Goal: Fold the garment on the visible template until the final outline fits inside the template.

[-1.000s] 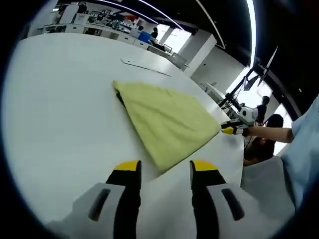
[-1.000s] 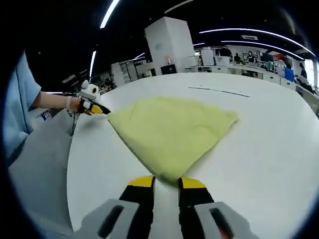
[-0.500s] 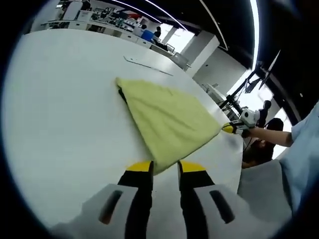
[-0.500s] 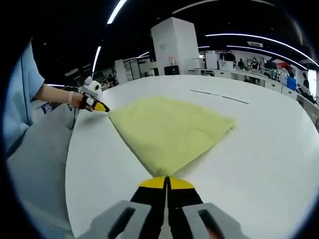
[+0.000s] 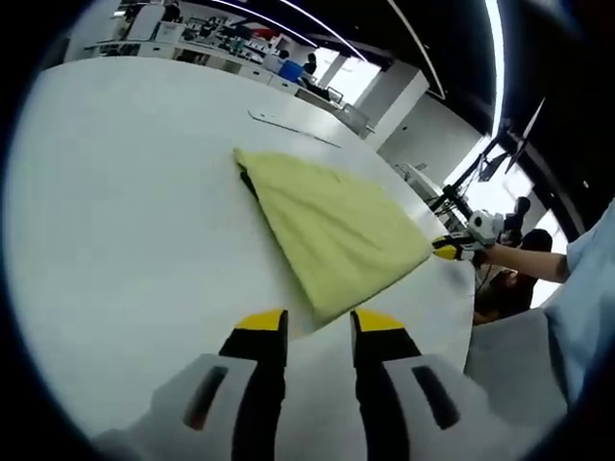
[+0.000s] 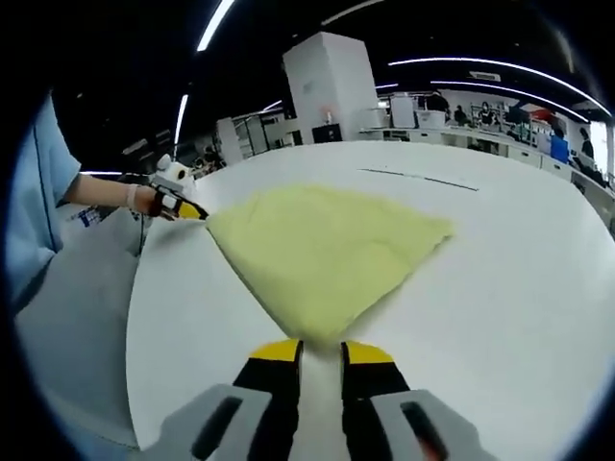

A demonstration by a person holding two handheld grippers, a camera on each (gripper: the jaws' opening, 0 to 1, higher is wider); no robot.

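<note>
White tabletop (image 5: 115, 192) carries the folded yellow garment (image 6: 322, 252) flat near its edge; both claws, pinched on garment corners half a second ago, now gape empty just off them, left claw (image 5: 318, 323), right claw (image 6: 320, 351) — fold apparently released

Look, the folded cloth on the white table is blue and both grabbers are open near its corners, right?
Not quite. The cloth is yellow, not blue, as the right gripper view shows plainly. The rest holds: it lies folded on the white table, and the left gripper and right gripper each sit open near one of its corners.
</note>
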